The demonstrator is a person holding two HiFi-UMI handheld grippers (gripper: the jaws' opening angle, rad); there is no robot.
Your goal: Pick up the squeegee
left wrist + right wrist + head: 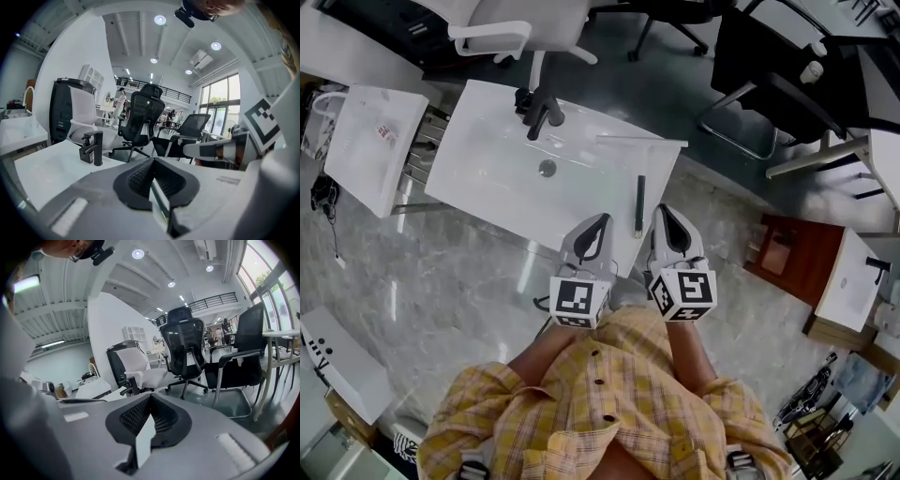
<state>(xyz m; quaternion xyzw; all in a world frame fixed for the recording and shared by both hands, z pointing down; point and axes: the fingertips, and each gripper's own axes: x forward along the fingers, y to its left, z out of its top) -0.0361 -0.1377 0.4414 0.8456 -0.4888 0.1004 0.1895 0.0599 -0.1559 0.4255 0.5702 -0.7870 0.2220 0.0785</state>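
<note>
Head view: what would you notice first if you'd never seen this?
Two grey tongs sit side by side at the bottom middle, the left tongs and the right tongs, both shut and empty. Beyond them is a white washbasin with a black tap at its far edge. The squeegee lies on its right part, just ahead of the right tongs.

Closed tool facing black faucet.

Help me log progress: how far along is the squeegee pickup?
Done: nothing; the squeegee lies untouched on the white basin. In hand: left gripper and right gripper hover by its near end, both shut and empty. Left: open jaws, reach it, grip, lift.
</note>
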